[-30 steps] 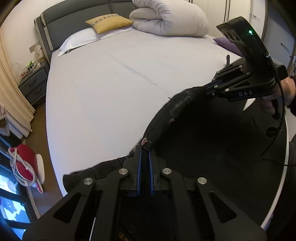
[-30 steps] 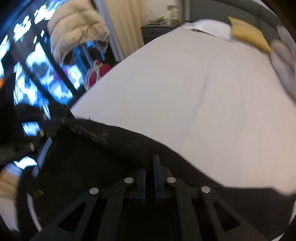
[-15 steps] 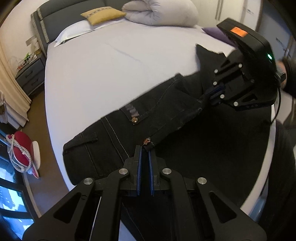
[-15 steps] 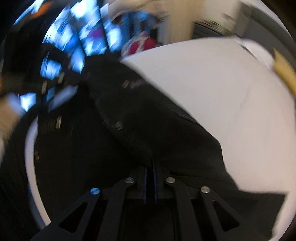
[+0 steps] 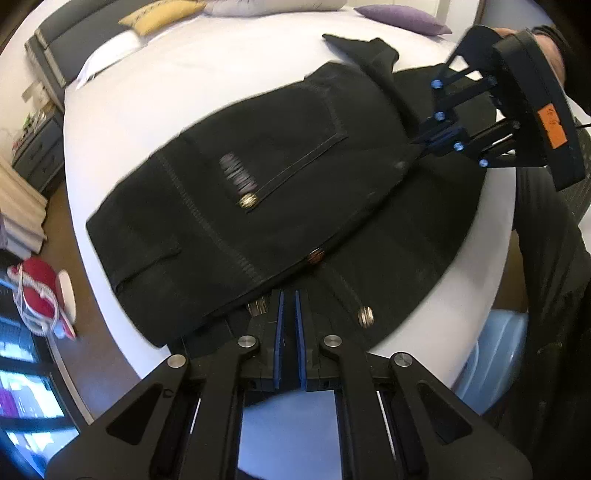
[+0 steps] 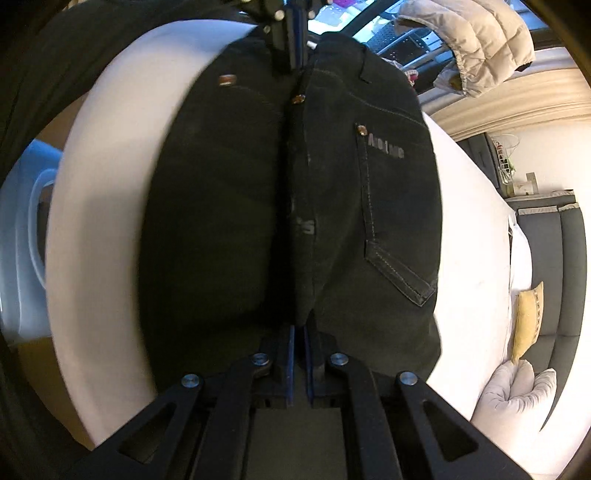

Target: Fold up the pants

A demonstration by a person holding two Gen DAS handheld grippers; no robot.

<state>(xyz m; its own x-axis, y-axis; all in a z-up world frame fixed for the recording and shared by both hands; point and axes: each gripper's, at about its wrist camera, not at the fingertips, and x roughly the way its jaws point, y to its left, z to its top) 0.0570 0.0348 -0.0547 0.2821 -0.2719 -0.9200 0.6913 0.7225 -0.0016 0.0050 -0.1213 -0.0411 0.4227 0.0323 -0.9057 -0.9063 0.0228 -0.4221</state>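
Left wrist view: a wide bed (image 5: 155, 92) covered by a smooth white sheet fills the scene, and the black pants (image 5: 258, 177) are spread across its near edge, with the waist section doubled over along the centre line so that one half is laid upon the other. A headboard (image 5: 66, 40) of grey upholstery is seen at the far left, with a yellow cushion (image 5: 162, 14) and a purple cushion (image 5: 399, 16) beyond the pants.

The left gripper (image 5: 290, 321) is closed narrowly, and the fold's near edge is pinched between its blue pads. The right gripper (image 5: 424, 142) is seen at the far right, closed on the same fold line where the legs begin. In the right wrist view the right gripper (image 6: 300, 339) is shown clamped on the ridge of cloth, with the left gripper (image 6: 291, 37) at the far end of that ridge.

The step is judged to be the lengthwise fold, nearly laid down. It would be done well if both pinches were lowered together, the ridge kept taut between them, and the upper half's edges matched to the lower half before release.

The cloth is a heavy, matte denim with pale topstitching, a slanted back pocket (image 6: 399, 236), grey lettering (image 6: 386, 151) and small round metal rivets (image 5: 247, 200).
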